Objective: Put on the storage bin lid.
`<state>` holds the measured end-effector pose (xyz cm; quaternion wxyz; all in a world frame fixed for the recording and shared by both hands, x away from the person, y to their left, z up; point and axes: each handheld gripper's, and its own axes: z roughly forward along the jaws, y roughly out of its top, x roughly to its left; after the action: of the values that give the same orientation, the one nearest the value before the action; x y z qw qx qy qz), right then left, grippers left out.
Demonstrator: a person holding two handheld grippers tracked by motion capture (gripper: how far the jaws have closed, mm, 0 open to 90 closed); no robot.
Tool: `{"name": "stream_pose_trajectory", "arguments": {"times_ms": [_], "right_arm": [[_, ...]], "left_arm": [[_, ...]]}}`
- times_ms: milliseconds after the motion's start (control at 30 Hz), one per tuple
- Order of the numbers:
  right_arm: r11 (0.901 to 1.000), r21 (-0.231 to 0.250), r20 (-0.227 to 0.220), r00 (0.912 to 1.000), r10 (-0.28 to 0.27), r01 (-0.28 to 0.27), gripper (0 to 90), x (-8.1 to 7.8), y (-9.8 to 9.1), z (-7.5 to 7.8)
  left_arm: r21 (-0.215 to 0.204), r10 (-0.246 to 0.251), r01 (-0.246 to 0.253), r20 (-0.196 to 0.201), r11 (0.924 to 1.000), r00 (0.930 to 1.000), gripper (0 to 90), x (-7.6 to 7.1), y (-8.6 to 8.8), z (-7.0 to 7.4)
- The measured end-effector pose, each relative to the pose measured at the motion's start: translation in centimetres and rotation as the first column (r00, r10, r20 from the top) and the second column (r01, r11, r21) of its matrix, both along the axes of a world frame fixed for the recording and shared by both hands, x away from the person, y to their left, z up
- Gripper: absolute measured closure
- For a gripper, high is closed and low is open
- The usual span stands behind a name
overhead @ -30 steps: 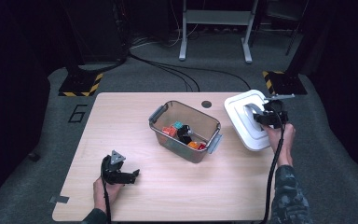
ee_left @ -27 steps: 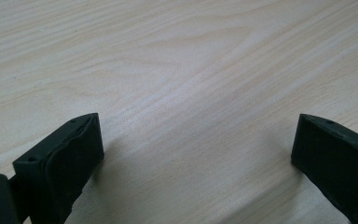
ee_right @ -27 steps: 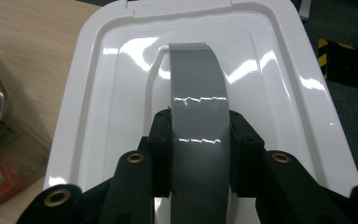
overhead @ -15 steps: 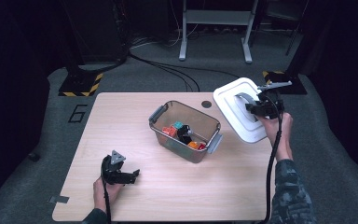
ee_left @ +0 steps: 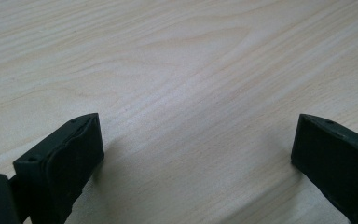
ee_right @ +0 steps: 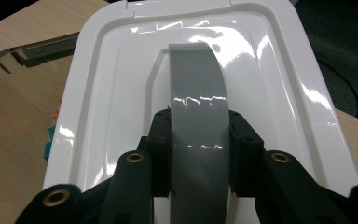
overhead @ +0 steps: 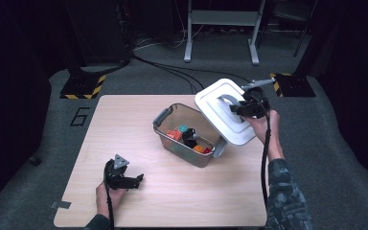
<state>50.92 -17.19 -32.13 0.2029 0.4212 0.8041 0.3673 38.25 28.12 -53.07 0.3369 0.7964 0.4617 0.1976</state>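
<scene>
Grey lid handle (ee_right: 198,116) clamped, right tool (ee_right: 199,140)

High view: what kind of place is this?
Likely a lab or recording studio, not a home: a lone wooden table on grey carpet marked with a "6", hazard-striped stand bases, and cables across the floor, all under dark surroundings.

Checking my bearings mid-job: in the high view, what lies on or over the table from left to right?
Left gripper → bin → lid → right gripper.
</scene>
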Motion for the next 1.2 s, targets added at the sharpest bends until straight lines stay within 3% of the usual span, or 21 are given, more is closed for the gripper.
{"name": "stream_pose_trajectory", "arguments": {"times_ms": [100, 167, 333, 400, 600, 733, 933, 1133, 1200], "right_arm": [[0.9992, 0.006, -0.008, 0.9992, 0.039, -0.039, 67.2, 0.3, 1.5, -0.2], [0.9975, 0.006, -0.013, 0.9975, 0.070, -0.070, 67.2, 0.5, 2.4, -0.3], [0.9888, -0.001, -0.038, 0.9881, 0.149, -0.149, 67.2, 1.0, 4.9, -1.1], [0.9823, -0.008, -0.050, 0.9812, 0.186, -0.187, 67.2, 1.2, 5.8, -1.4], [0.9630, -0.007, -0.093, 0.9590, 0.268, -0.270, 67.2, 1.7, 8.3, -2.2], [0.9455, -0.008, -0.122, 0.9388, 0.322, -0.325, 67.1, 2.0, 9.8, -2.8], [0.9369, -0.008, -0.166, 0.9244, 0.343, -0.349, 67.1, 2.4, 11.2, -3.8], [0.9327, -0.025, -0.188, 0.9180, 0.349, -0.360, 67.0, 2.4, 12.3, -4.5], [0.9355, -0.011, -0.192, 0.9189, 0.345, -0.353, 66.9, 2.4, 12.3, -4.6]], "left_arm": [[0.008, -0.007, 0.007, -0.004, 0.9999, 1.0000, 2.0, 0.0, 0.1, 0.0], [-0.012, 0.007, -0.007, -0.007, 0.9999, 0.9999, 2.1, -0.1, -0.1, 0.0], [-0.020, 0.013, -0.013, -0.006, 0.9997, 0.9999, 2.1, -0.1, -0.1, -0.1], [-0.002, 0.001, -0.001, -0.002, 1.0000, 1.0000, 2.2, 0.0, 0.0, 0.0], [-0.010, 0.006, -0.006, -0.003, 0.9999, 1.0000, 2.2, 0.0, -0.1, 0.0], [-0.003, 0.002, -0.002, 0.001, 1.0000, 1.0000, 2.2, 0.0, 0.0, 0.0], [0.003, -0.004, 0.004, -0.001, 1.0000, 1.0000, 2.2, 0.0, 0.0, 0.0], [0.003, -0.005, 0.005, -0.001, 1.0000, 1.0000, 2.2, 0.0, 0.0, 0.0], [0.004, -0.007, 0.007, -0.001, 1.0000, 1.0000, 2.2, 0.0, 0.0, 0.0]]}}
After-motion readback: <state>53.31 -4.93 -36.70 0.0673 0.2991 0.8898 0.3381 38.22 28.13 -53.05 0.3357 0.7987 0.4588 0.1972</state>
